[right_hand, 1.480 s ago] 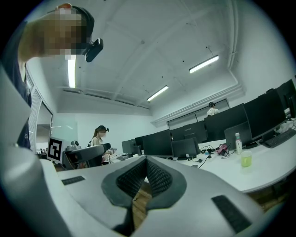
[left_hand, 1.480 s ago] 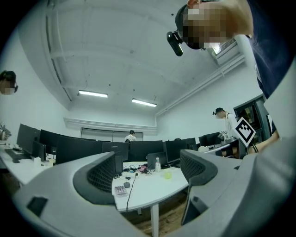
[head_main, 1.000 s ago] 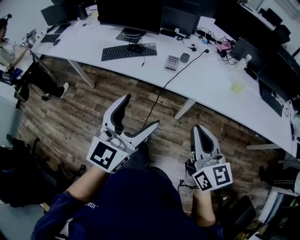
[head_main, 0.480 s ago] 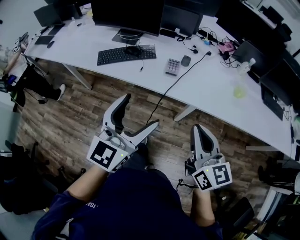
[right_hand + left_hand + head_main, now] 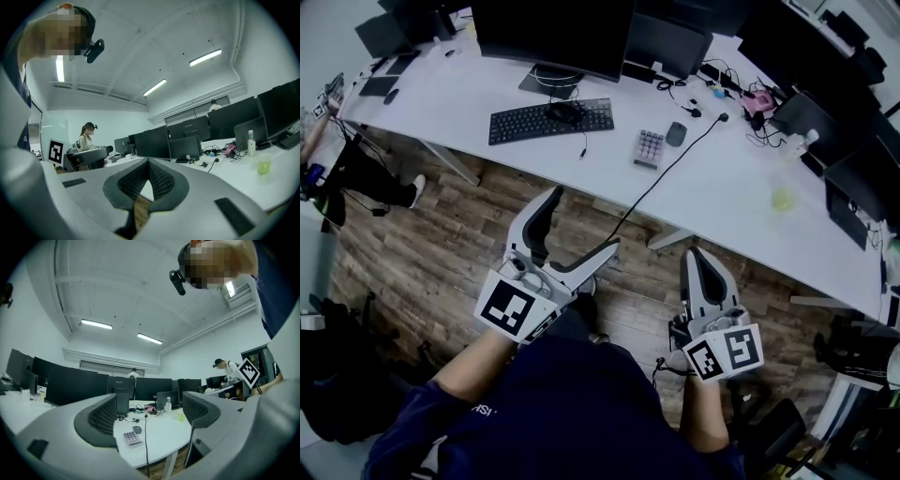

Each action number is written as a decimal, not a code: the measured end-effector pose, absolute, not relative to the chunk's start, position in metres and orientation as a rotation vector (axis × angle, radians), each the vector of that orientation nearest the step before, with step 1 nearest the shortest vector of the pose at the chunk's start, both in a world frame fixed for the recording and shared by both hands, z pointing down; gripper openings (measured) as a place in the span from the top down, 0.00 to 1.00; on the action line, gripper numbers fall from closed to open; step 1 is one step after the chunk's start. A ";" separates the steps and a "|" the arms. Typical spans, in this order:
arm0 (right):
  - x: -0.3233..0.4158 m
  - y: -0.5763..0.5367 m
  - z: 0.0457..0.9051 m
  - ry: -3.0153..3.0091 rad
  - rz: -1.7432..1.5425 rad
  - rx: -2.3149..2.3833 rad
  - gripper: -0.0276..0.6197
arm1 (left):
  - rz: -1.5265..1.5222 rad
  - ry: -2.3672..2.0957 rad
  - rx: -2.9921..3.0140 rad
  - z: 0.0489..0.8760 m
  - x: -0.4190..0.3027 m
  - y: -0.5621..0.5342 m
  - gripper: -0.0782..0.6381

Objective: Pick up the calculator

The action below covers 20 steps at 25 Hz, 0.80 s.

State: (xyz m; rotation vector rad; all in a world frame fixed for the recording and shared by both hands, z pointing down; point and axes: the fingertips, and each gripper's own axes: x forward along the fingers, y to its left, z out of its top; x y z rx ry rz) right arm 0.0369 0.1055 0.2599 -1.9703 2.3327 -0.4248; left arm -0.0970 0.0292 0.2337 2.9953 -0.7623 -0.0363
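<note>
Presently both tools hang low over the floor (image 5: 441, 234), well short of the desk (image 5: 722, 192); approach judged not begun. Left tool (image 5: 583, 221) stands spread and empty, aimed at the calculator (image 5: 649, 147), presumably readied for it; right tool (image 5: 701, 267) is pressed together, idle. Calculator lies flat beside a mouse (image 5: 675, 134), near the desk's front edge, long axis front-to-back; display end indeterminate.
</note>
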 end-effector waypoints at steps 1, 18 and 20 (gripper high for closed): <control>0.038 0.100 0.261 2.330 -0.429 -1.974 0.95 | -0.034 -0.757 2.995 0.234 -0.096 0.023 0.30; 0.040 0.016 0.260 2.281 -0.438 -2.045 0.95 | -0.024 -0.653 3.000 0.240 -0.085 -0.065 0.30; 0.040 0.009 0.260 2.277 -0.435 -2.048 0.95 | -0.024 -0.643 3.003 0.240 -0.084 -0.073 0.30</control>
